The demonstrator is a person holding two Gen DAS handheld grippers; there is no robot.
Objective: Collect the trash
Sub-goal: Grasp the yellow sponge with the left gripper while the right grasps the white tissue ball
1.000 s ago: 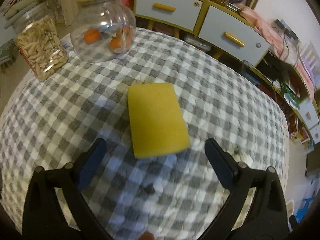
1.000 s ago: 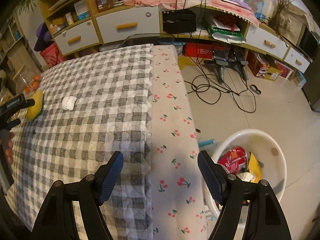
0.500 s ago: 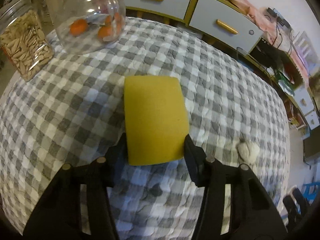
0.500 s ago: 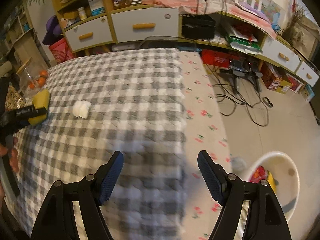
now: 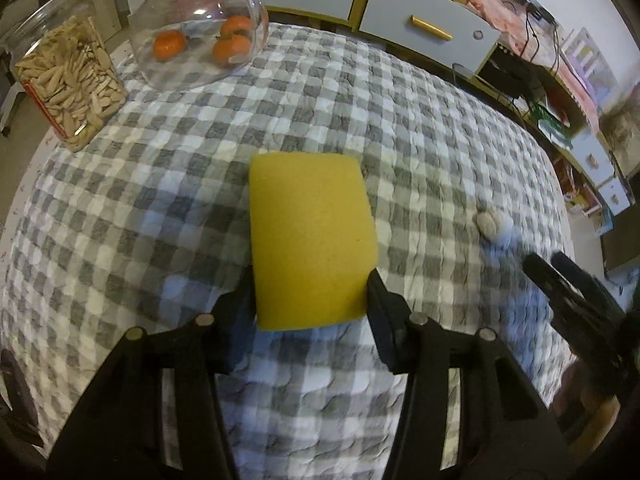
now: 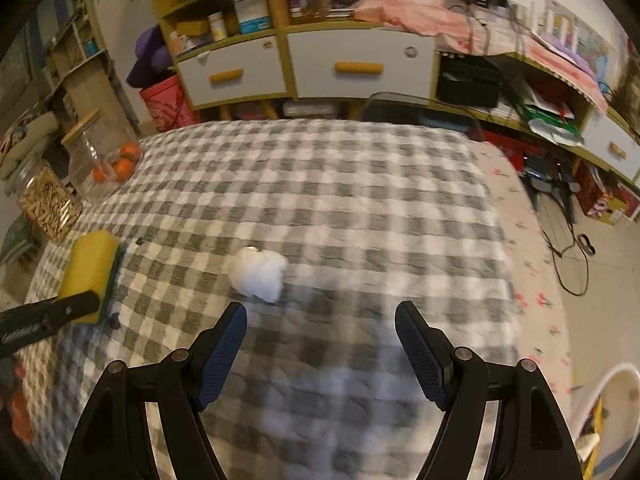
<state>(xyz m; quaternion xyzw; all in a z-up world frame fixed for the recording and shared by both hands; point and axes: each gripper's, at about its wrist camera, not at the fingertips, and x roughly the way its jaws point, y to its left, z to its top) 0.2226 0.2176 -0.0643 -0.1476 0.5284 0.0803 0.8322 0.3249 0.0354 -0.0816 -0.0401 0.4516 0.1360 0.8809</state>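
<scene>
My left gripper (image 5: 310, 304) is shut on a yellow sponge (image 5: 310, 236) and holds it just over the grey checked tablecloth (image 5: 420, 128); the sponge also shows at the left in the right wrist view (image 6: 90, 268). A crumpled white tissue (image 6: 258, 274) lies on the cloth just ahead and left of my right gripper (image 6: 320, 332), which is open and empty. In the left wrist view the tissue (image 5: 492, 222) lies to the right, with my right gripper's fingers (image 5: 560, 284) close behind it. The rim of a white trash bin (image 6: 612, 384) shows at the lower right.
A round glass jar with oranges (image 5: 200, 28) and a jar of seeds (image 5: 68, 80) stand at the table's far left. Drawers and shelves (image 6: 360, 68) line the wall. Cables (image 6: 568, 240) lie on the floor right of the table.
My left gripper closed on the sponge and lifted it slightly. My right gripper swung from the bin and table edge toward the tissue, which is now just in front of it.
</scene>
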